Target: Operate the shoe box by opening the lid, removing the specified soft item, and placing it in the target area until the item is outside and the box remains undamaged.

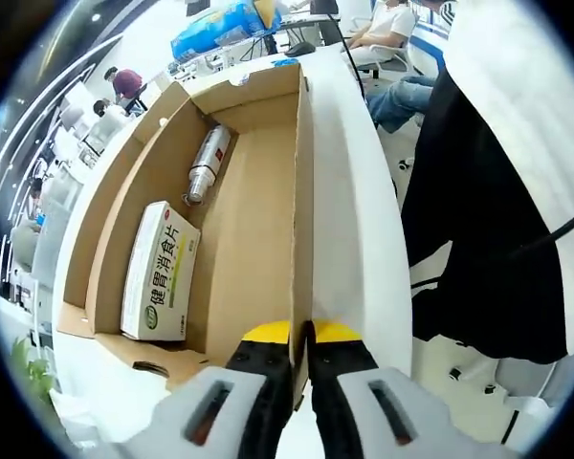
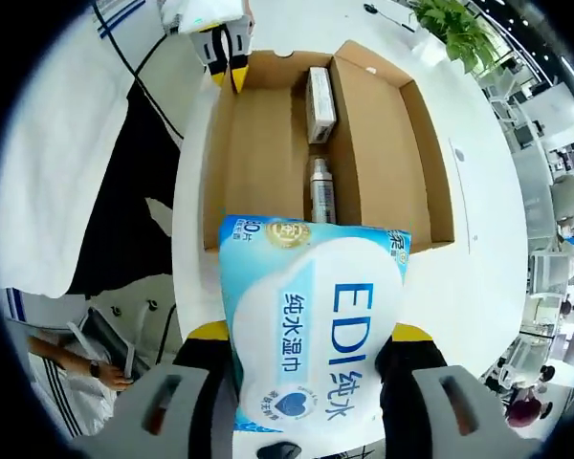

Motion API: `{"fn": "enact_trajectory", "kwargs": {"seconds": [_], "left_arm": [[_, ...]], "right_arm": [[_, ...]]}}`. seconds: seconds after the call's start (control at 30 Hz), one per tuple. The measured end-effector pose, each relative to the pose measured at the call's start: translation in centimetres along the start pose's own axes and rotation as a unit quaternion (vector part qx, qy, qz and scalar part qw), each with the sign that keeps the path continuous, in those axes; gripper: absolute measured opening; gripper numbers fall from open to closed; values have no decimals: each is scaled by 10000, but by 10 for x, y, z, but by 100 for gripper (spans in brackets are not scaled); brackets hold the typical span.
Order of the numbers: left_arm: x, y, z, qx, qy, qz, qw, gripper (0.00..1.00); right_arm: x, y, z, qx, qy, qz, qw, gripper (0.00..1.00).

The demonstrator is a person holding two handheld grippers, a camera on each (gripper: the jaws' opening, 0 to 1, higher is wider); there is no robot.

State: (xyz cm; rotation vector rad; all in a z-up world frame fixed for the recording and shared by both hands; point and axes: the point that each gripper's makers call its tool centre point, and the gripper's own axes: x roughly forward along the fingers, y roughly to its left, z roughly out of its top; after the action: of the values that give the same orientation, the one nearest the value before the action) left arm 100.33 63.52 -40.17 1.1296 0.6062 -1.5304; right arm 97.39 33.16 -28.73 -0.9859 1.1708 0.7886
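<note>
- Two pairs of tongs share the job: the right tongs [image 2: 311,368] are clamped on the blue wet-wipe pack [image 2: 316,325], one jaw on either side of it, while the left tongs [image 1: 301,359] are pinched shut on the edge of the box wall [image 1: 302,191].
- In the right gripper view the pack sits between the jaws, its long axis running straight out along them, and its far end overlaps the near edge of the open shoe box [image 2: 268,143]. It looks lifted clear of the interior, though I cannot tell how high it is.
- Beyond the pack, inside the box, lie a white-and-green medicine carton [image 2: 320,103] and a silver bottle [image 2: 321,196], both against the dividing wall and apart from the pack.
- In the left gripper view the same carton [image 1: 161,273] and bottle [image 1: 207,164] lie along the far side of the box.
- As I judge it, the coming move belongs to the right tongs alone: carry the pack sideways, away from the box, onto the bare white table [image 2: 488,239].
- Left tongs [image 2: 220,43], seen at the far corner of the box, should simply steady the cardboard; pulling harder risks creasing that wall.
</note>
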Motion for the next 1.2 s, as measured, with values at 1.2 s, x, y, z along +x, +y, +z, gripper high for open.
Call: {"fn": "enact_trajectory", "kwargs": {"seconds": [1.2], "left_arm": [[0, 1, 0, -60, 38, -42, 10000, 4]], "right_arm": [[47, 22, -30, -346, 213, 272, 9988, 57]]}}
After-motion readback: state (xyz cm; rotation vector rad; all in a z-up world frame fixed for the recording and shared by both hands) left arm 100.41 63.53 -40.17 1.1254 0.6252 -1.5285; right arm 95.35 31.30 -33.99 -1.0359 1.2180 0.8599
